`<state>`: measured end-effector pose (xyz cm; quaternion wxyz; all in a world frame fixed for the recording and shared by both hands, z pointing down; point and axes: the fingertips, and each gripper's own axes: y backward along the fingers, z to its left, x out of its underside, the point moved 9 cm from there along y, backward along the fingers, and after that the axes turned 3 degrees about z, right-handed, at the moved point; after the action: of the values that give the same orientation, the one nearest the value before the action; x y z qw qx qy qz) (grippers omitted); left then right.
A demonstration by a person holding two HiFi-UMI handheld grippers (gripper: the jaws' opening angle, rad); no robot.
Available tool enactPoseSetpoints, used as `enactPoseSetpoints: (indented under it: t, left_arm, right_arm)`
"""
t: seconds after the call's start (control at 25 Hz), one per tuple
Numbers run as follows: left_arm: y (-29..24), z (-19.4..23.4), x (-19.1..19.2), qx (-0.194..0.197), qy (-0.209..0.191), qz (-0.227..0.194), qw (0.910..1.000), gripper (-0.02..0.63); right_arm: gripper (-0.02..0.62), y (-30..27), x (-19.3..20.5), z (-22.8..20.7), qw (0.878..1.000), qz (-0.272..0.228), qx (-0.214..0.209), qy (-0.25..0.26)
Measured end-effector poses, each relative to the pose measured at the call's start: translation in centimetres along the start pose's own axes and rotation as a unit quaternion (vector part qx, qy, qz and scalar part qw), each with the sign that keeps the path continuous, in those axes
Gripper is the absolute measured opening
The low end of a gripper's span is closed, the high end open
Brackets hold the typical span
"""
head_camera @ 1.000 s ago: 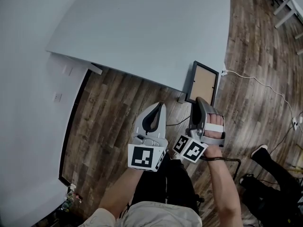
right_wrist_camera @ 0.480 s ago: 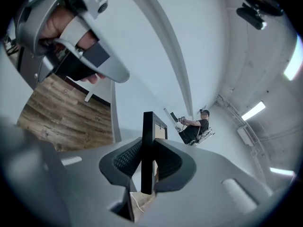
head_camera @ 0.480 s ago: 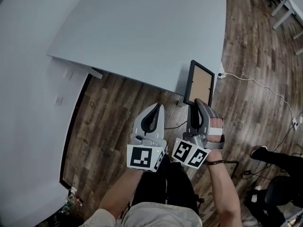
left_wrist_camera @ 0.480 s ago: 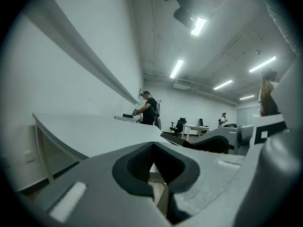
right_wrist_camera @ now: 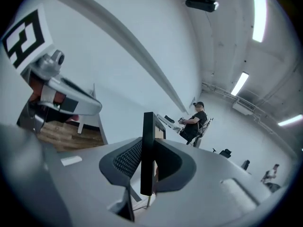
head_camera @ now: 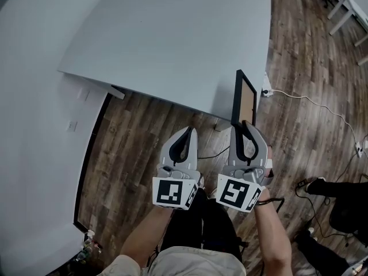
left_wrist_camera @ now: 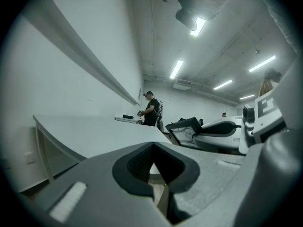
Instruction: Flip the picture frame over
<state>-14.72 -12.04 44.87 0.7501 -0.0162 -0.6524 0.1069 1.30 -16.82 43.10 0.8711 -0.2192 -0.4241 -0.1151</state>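
Right gripper (head_camera: 244, 124) grips the frame (head_camera: 244, 96) on edge at the table's (head_camera: 172, 39) near right corner.

The right jaws are clamped on the frame's near end, one pad on each face, and the right gripper view shows the dark rim standing upright between them. From the head view the frame is almost edge-on, with its brown panel facing right and its black rim facing left. It sits over the table's corner, but whether its lower edge touches the top I cannot tell. The left gripper (head_camera: 190, 130) is level just beside the right one, over the wood floor (head_camera: 138, 131) in front of the table. Its jaws are closed tip to tip with nothing between them. A white cable (head_camera: 310, 99) runs across the floor to the right of the table.
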Motion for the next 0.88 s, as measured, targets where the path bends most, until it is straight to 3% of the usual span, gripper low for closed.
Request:
enactPoseSetpoints:
  t: [0.24,0.56,0.72,0.88]
  left_arm:
    - [0.1,-0.9,-0.1,0.002,-0.002,-0.003,1.0000,0.000]
    - [0.2,-1.0,-0.1,0.002,-0.003,-0.003,1.0000,0.000]
    - [0.1,-1.1,0.0,0.002,-0.004,-0.002,1.0000,0.000]
    - [0.2,-1.1,-0.1,0.001,-0.006,-0.002,1.0000,0.000]
  right_arm:
    - [0.100,1.6,-0.9,-2.4,0.992,-0.026,-0.021,-0.125]
    - [0.100,2.1,-1.2,-5.0,0.958,-0.066,-0.045,-0.274]
    - [0.100,2.0,-0.1,-5.6,0.932,-0.070,-0.065,-0.349]
    - [0.100,1.8,1.1,-6.4,0.884,-0.074,-0.091,-0.453]
